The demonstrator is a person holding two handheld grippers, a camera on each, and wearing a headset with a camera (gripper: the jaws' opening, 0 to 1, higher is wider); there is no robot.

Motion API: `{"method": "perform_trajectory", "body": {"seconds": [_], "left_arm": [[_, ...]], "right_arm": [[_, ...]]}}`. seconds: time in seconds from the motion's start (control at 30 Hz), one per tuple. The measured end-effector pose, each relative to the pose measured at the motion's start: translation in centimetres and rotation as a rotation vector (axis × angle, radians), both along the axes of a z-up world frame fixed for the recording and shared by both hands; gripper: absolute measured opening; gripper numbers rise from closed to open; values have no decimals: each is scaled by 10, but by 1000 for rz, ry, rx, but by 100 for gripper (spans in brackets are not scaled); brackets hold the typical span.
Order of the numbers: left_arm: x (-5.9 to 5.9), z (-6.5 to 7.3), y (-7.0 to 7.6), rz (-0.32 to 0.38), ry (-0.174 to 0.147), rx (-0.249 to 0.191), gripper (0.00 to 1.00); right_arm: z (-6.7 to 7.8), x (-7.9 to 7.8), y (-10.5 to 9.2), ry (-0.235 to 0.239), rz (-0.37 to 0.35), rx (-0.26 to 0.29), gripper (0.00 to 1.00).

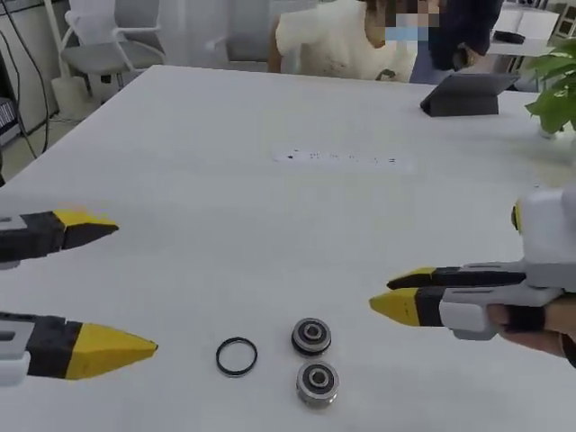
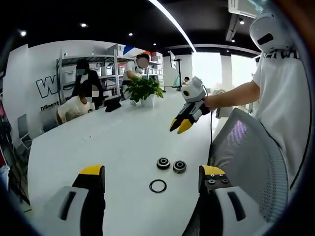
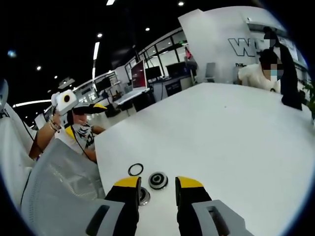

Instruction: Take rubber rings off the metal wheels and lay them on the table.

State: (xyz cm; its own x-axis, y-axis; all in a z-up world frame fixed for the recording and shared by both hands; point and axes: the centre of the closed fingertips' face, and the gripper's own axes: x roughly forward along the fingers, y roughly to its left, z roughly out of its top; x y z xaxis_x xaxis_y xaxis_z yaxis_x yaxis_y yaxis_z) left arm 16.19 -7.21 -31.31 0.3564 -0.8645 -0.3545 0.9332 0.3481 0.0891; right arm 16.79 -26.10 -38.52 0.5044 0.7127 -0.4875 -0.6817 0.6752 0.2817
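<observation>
Near wheel point(image 3: 144, 196) half hidden behind a right jaw; far wheel point(image 3: 158, 180) shows in that gap; rings on them unclear; loose ring point(image 1: 237, 356) lies flat on the surface point(image 1: 270, 225), hole upward, ahead of both pairs of jaws; left gripper point(image 1: 137, 286) level, jaws wide apart, empty; right gripper point(image 1: 380, 295) level, jaws narrowly parted, empty.

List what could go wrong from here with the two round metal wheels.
The two round metal wheels lie close together near the white table's near edge; pinching one may knock the other off.
The loose black rubber ring lies beside them; the wide-open left gripper could sweep it away on approach.
</observation>
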Motion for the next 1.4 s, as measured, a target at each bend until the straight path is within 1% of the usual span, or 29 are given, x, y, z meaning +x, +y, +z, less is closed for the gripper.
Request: {"method": "perform_trajectory", "body": {"seconds": [0.13, 0.23, 0.37, 0.43, 0.6, 0.7, 0.73, 0.77, 0.83, 0.87, 0.93, 1.03, 1.1, 1.17, 1.23, 1.27, 1.4], "left_arm": [[4, 15, -14, -44, -34, -19, 74], [10, 21, -22, -67, -53, -20, 73], [16, 28, -34, -105, -73, -26, 70], [18, 29, -38, -118, -79, -24, 69], [23, 24, -54, -166, -92, 6, 67], [25, 24, -64, -185, -100, 10, 64], [27, 23, -69, -191, -103, 12, 63], [29, 22, -72, -191, -106, 14, 62], [36, 16, -77, -183, -114, 38, 59], [38, 14, -79, -181, -116, 46, 58], [42, 8, -84, -188, -114, 59, 57], [45, 2, -93, -199, -104, 63, 57], [45, -1, -98, -214, -100, 70, 55], [45, -4, -104, -229, -94, 73, 53], [45, -7, -109, -238, -91, 76, 52], [47, -9, -112, -241, -91, 76, 52], [53, -20, -124, -242, -89, 78, 48]], "right_arm": [[-3, 1, 0, 6, -9, 6, 26], [-5, 2, -1, 9, -18, 12, 25], [-7, 5, -2, 12, -27, 11, 25], [-9, 6, -3, 14, -28, 6, 25], [-14, 11, -2, 19, -25, -7, 25], [-20, 14, 3, 32, -17, -14, 25], [-23, 15, 4, 41, -13, -24, 24], [-27, 16, 3, 57, -16, -48, 24], [-30, 21, 4, 47, -10, -78, 23], [-30, 21, 5, 47, -9, -79, 22], [-32, 25, 8, 52, -5, -78, 22], [-34, 30, 13, 73, -8, -62, 22], [-36, 32, 15, 92, 4, -78, 23], [-35, 37, 17, 86, 6, -89, 23], [-34, 39, 18, 86, 6, -80, 23], [-34, 41, 20, 88, 2, -70, 23], [-39, 44, 27, 90, 6, -66, 22]]}}
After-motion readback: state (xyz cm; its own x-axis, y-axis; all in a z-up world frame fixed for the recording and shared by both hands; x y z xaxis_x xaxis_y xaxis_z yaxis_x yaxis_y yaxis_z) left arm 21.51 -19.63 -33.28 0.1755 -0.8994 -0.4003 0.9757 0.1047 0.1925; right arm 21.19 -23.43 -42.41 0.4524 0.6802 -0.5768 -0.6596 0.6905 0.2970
